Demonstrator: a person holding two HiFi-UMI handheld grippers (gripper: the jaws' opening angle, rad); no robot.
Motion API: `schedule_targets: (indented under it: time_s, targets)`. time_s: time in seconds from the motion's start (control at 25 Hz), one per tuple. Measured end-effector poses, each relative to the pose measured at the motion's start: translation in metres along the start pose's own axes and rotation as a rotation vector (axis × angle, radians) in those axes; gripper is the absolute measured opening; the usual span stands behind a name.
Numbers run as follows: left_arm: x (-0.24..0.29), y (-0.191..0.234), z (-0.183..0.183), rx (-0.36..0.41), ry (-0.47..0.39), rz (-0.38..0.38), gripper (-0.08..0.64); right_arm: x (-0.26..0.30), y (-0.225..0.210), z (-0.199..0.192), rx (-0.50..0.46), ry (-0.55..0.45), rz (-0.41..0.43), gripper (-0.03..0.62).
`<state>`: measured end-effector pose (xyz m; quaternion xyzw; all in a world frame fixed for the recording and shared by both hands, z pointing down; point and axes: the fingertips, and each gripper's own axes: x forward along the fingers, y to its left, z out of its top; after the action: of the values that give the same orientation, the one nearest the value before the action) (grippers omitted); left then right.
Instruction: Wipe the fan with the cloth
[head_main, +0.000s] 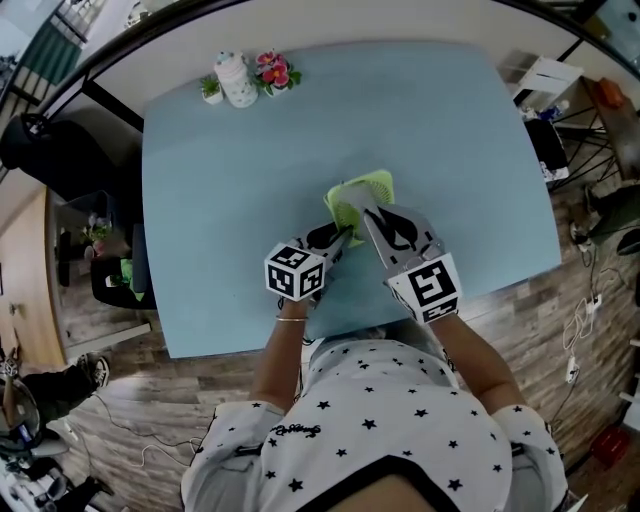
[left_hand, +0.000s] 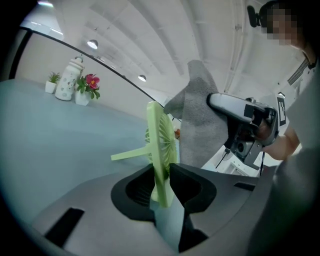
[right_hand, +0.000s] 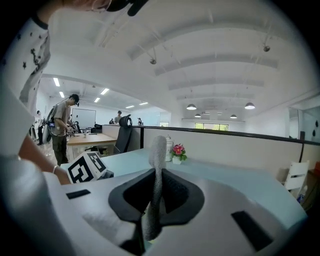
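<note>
My left hand-held gripper (left_hand: 167, 182) is clamped on the fan's (left_hand: 161, 150) rim, edge-on over mid-worktop (head_main: 220, 200); the cloth (left_hand: 200, 120) hangs at its 2 o'clock, pinched in my right hand-held gripper (right_hand: 157, 177); I judge a hard wipe could twist that thin rim loose.

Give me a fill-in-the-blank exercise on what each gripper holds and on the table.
1. The left gripper is shut on a green ____.
2. The right gripper pinches a gray ____ between its jaws.
3. The table has a light ____ top.

Missing words: fan; cloth; blue.
</note>
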<state>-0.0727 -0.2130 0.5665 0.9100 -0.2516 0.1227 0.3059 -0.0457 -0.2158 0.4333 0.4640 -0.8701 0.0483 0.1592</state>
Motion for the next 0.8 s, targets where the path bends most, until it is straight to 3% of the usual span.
schedule_targets:
  time_s: [0.36, 0.8]
  targets:
    - [0.002, 0.001, -0.001, 0.003, 0.009, 0.011, 0.112, 0.052, 0.026, -0.022, -0.178, 0.083, 0.095, 0.023]
    - [0.004, 0.002, -0.002, 0.011, 0.020, 0.026, 0.112, 0.066, 0.021, -0.042, -0.149, 0.131, 0.148, 0.023]
